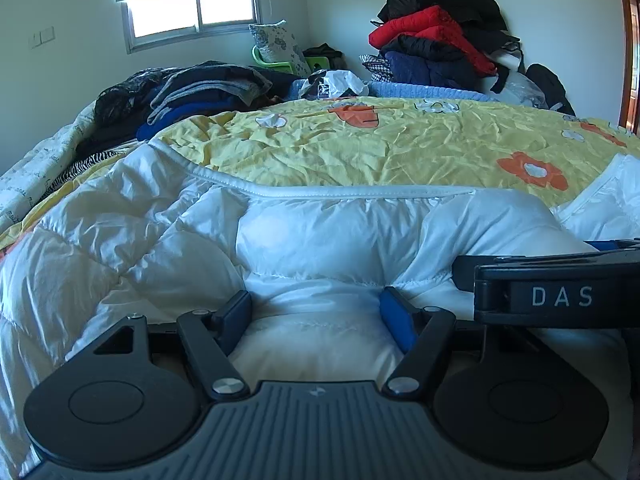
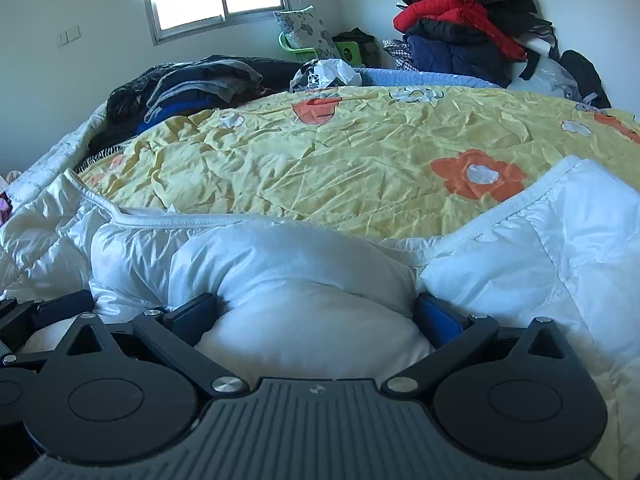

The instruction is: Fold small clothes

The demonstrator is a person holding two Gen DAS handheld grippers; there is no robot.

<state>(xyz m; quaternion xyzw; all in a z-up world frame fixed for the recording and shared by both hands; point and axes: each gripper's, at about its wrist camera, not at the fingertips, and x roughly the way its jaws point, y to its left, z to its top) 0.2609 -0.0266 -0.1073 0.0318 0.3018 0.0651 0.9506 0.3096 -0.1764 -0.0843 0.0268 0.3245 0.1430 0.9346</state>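
Observation:
A white puffy quilted jacket (image 1: 320, 232) lies spread across the near part of the bed; it also shows in the right wrist view (image 2: 288, 264). My left gripper (image 1: 316, 316) has its blue-padded fingers set wide apart with a bulge of the white jacket pressed between them. My right gripper (image 2: 316, 316) is likewise open wide around a puffed fold of the same jacket. The right gripper's body shows at the right edge of the left wrist view (image 1: 560, 292), close beside the left one. The jacket's white piped hem (image 1: 340, 190) runs across just beyond the fingers.
A yellow bedspread with orange flowers (image 1: 400, 140) covers the bed beyond the jacket. A heap of dark clothes (image 1: 192, 92) lies at the far left. A tall pile of red, black and navy coats (image 1: 436, 36) stands at the far right wall. A window (image 1: 192, 12) is behind.

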